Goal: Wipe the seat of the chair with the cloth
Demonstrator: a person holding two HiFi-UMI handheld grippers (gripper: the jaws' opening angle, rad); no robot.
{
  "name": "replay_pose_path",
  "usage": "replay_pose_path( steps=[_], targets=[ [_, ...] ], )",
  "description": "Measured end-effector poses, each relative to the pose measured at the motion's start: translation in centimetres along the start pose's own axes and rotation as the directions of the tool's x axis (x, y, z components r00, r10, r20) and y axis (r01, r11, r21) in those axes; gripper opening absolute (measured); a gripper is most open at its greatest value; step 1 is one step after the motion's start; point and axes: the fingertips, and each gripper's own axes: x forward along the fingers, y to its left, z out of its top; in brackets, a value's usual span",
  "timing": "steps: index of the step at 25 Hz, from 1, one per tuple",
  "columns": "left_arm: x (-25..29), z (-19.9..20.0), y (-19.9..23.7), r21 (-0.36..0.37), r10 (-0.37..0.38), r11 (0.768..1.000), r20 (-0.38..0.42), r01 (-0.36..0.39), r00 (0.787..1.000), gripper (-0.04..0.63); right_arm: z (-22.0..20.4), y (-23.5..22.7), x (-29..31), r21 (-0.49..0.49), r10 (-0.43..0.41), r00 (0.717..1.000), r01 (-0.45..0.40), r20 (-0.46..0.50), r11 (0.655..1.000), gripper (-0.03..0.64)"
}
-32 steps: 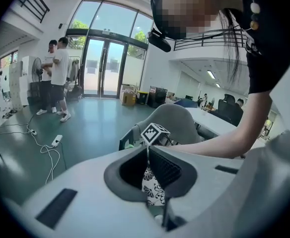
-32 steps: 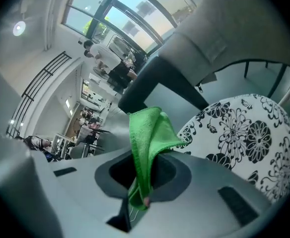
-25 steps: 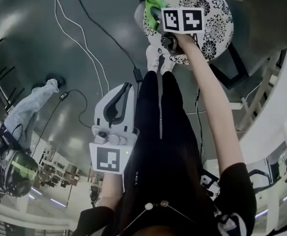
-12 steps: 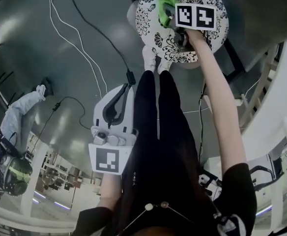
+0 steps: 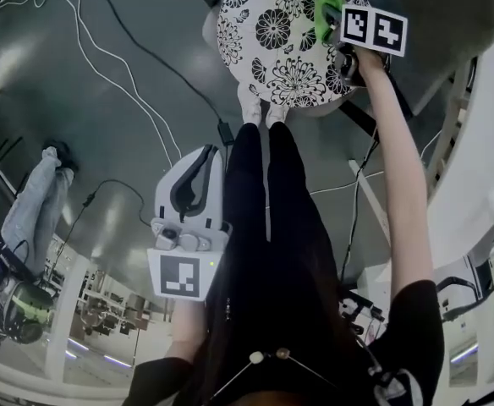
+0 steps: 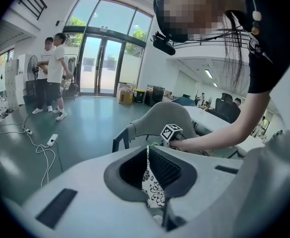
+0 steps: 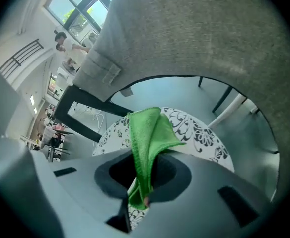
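Since a moment ago my right gripper (image 7: 144,180) has slid over the seat (image 5: 272,32), from its left edge to its right side, and the green cloth (image 7: 147,138) went with it. Its jaws are clamped tight on the cloth. One end of the cloth sticks up out of the jaws and folds over. The other end hangs down between them. The cloth is at the right part of the seat, near the edge, but I cannot tell if it presses on it. The seat is round and white with black flowers on it. The grey chair back (image 7: 194,38) curves up just behind the cloth. The cube with square marks (image 5: 373,30) sits on this gripper, just beside the cloth. My left gripper (image 5: 205,155) has stayed low beside my legs (image 5: 272,218), well apart from the seat, over the shiny grey floor (image 5: 103,117). Its jaws are together, with nothing held between them. My white shoes (image 5: 260,108) stand right at the near edge of the seat. White cables (image 5: 103,49) lie on the floor to the left. Two people (image 6: 53,68) stand far off by the glass doors (image 6: 98,63).
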Motion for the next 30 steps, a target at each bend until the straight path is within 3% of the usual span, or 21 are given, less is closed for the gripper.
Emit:
replay_pose_path(
  steps=[11, 15, 19, 23, 30],
  targets=[
    [0.8, 0.2, 0.1, 0.009, -0.012, 1.0, -0.007, 0.012, 1.0, 0.018, 0.0, -10.5, -4.3, 0.015, -0.223, 0.975, 0.223, -0.011, 0.975, 0.046],
    [1.0, 0.2, 0.0, 0.012, -0.018, 1.0, -0.013, 0.018, 1.0, 0.018, 0.5, -10.8, -5.1, 0.018, -0.224, 0.974, 0.224, -0.001, 0.974, 0.046],
    [1.0, 0.5, 0.0, 0.011, -0.019, 1.0, -0.007, 0.019, 1.0, 0.018, 0.1, -6.8, -4.9, -0.002, -0.146, 0.989, 0.146, 0.008, 0.989, 0.046],
    [0.9, 0.7, -0.1, 0.01, -0.024, 1.0, -0.002, 0.024, 1.0, 0.018, -3.2, 0.4, -2.9, -0.015, -0.013, 1.0, 0.013, -0.026, 1.0, 0.046],
    [0.3, 0.3, 0.1, 0.008, -0.021, 1.0, -0.004, 0.021, 1.0, 0.018, -12.4, 14.4, 1.1, -0.044, 0.199, 0.966, -0.209, -0.164, 0.977, 0.046]
  ],
)
